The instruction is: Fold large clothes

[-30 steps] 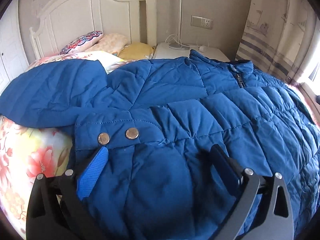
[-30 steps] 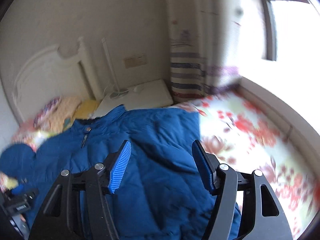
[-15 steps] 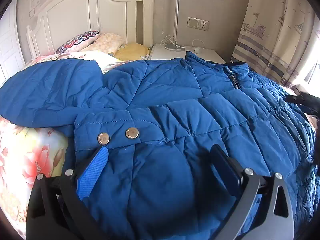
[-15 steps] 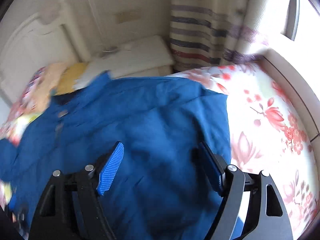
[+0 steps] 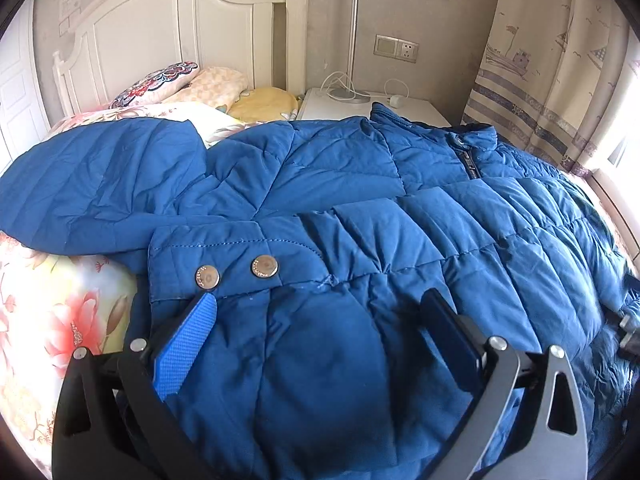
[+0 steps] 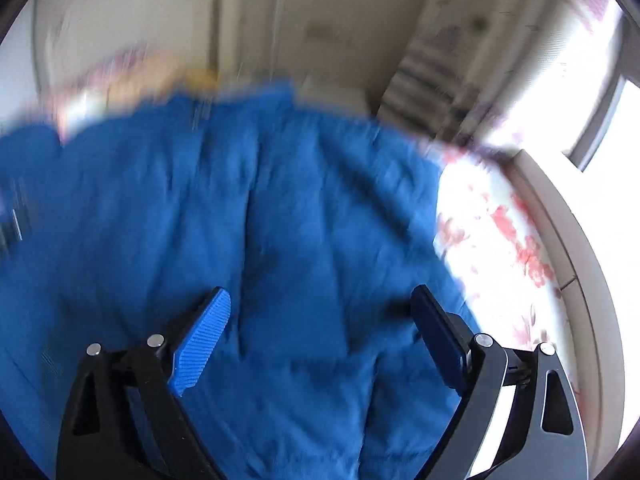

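Right gripper [image 6: 320, 332] spread wide over the blue padded jacket [image 5: 360, 208], its jaws having just been opening with nothing clamped; left gripper [image 5: 316, 336] equally spread, hovering near the snap-button flap [image 5: 236, 272].
Jacket lies flat across the floral bed [image 5: 52, 320]. Looks like pre-fold positioning; next move needs each gripper to pinch an edge.

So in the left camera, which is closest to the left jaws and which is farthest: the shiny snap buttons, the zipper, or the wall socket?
From the left gripper:
1. Snap buttons, just ahead of the jaws, on the blue jacket's near flap.
2. Zipper, farther up, by the collar on the right.
3. Wall socket, farthest, on the wall behind the nightstand.
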`<state>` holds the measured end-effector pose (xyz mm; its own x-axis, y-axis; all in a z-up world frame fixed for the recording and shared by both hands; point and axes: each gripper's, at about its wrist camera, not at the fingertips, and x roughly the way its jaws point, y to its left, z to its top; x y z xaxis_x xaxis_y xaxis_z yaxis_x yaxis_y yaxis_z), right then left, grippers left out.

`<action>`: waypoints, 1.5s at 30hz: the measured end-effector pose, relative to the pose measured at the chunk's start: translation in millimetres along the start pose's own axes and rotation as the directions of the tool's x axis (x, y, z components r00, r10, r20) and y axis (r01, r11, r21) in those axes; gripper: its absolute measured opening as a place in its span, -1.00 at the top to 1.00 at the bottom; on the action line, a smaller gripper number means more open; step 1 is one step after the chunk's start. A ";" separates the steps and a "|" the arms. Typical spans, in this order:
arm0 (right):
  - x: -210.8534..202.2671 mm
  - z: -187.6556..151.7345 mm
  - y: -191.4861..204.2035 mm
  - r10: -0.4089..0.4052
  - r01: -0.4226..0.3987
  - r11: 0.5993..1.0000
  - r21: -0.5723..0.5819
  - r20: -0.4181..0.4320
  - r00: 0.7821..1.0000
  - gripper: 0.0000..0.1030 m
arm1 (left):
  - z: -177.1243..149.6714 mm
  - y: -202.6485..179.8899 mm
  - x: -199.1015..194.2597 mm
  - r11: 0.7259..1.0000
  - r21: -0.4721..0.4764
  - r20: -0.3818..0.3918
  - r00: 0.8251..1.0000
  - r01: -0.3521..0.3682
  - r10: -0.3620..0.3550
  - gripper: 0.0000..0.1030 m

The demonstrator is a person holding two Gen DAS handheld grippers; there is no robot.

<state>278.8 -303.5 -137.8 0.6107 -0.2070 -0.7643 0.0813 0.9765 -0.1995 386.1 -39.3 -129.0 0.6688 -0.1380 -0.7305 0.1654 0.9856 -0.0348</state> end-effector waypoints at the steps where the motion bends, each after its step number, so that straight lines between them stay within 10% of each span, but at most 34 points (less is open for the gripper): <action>1: -5.8 1.5 -1.4 -0.014 0.014 1.000 0.013 -0.015 1.000 -0.70 | -0.2 -0.2 -0.3 1.000 0.002 0.001 1.000 -0.002 0.002 -0.95; 22: -22.5 -18.8 56.3 -0.031 0.036 0.991 -0.126 0.040 0.999 -0.71 | -2.6 -6.8 -2.8 0.998 0.036 -0.012 0.999 -0.048 0.048 -0.95; 28: -41.5 -12.2 45.1 0.072 -0.070 0.996 -0.064 0.035 0.997 -0.71 | -13.7 29.6 -40.4 0.998 -0.066 0.008 1.000 0.013 -0.013 -0.95; 36: -44.4 36.6 111.5 0.266 -0.258 0.959 -0.120 0.057 0.962 -0.71 | -22.7 63.9 -57.7 0.970 -0.100 0.025 0.974 -0.221 0.225 -0.95; 41: 4.4 42.6 142.3 0.264 -0.265 0.957 -0.116 -0.020 0.964 -0.74 | -20.8 98.6 -67.7 0.973 -0.134 0.012 0.981 -0.188 0.191 -0.95; 45: 5.1 41.5 135.5 0.304 -0.304 0.948 -0.094 -0.014 0.953 -0.76 | -10.7 185.6 -66.8 0.935 -0.345 -0.005 0.997 -0.078 0.081 -0.95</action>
<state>325.7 -169.8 -143.3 0.5956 0.0991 -0.7972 -0.1827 0.9831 -0.0143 364.3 153.9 -93.9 0.6761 -0.0574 -0.7346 -0.1472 0.9664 -0.2109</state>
